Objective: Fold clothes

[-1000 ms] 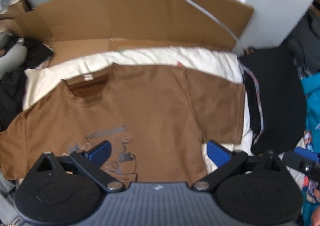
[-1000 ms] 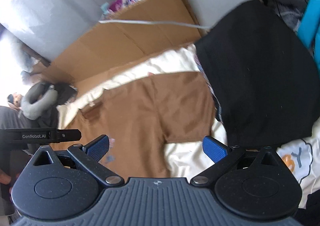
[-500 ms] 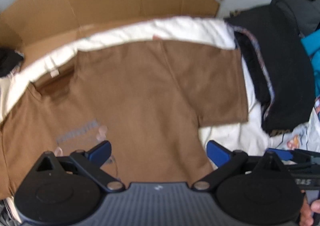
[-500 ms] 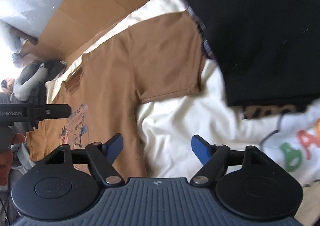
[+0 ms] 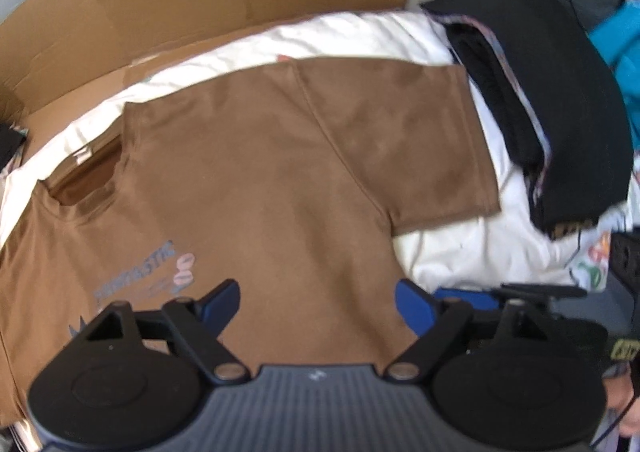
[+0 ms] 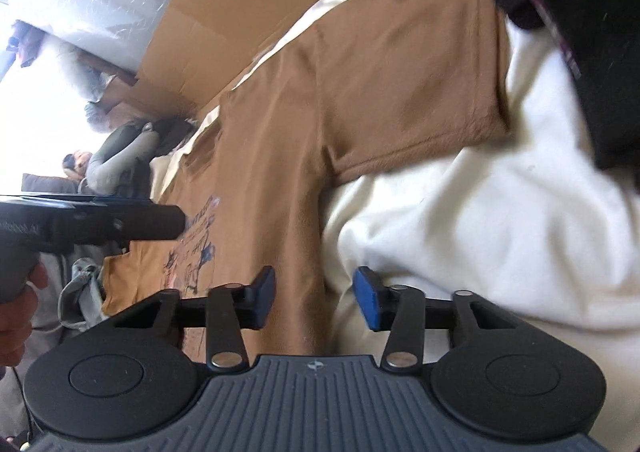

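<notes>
A brown T-shirt (image 5: 256, 172) with a grey-blue print lies flat, front up, on a white sheet (image 5: 472, 252); its collar points to the far left and one short sleeve (image 5: 400, 140) reaches right. My left gripper (image 5: 318, 306) hovers open over the shirt's lower body. My right gripper (image 6: 316, 298) is low over the shirt's side edge (image 6: 308, 252) below the sleeve (image 6: 408, 92), its jaws narrowed but still apart, one finger over brown cloth and one over the sheet. In the right wrist view the left gripper's black body (image 6: 92, 228) shows at the left, held by a hand (image 6: 16, 312).
A pile of black clothes (image 5: 560, 112) lies against the shirt's right sleeve. Flattened cardboard (image 5: 200, 4) stands behind the sheet. Teal cloth (image 5: 620, 32) is at the far right. A grey neck pillow (image 6: 120, 148) sits beyond the collar.
Both grippers have come down and closer to the shirt. The right gripper's jaws have narrowed a lot and now straddle the shirt's side edge; the left jaws narrowed slightly.
</notes>
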